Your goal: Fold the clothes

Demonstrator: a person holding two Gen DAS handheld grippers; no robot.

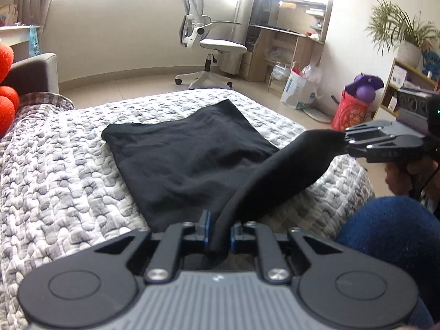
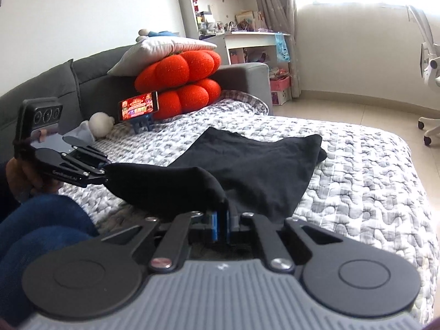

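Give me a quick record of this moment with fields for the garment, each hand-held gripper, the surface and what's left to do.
garment: black garment, mostly flat, near edge lifted
left hand-held gripper: shut on the lifted edge
right hand-held gripper: shut on the same edge, further along
surface: grey patterned quilt on the bed
remaining: the lifted edge is not yet laid over the rest

Both grippers showing matte black linkage arms w/ silver screws, blue finger pads, ribbed grey bodies: left gripper (image 1: 219, 229), right gripper (image 2: 220, 224). Person wearing blue trousers (image 1: 390, 236); black cable (image 1: 429, 178) trailing.
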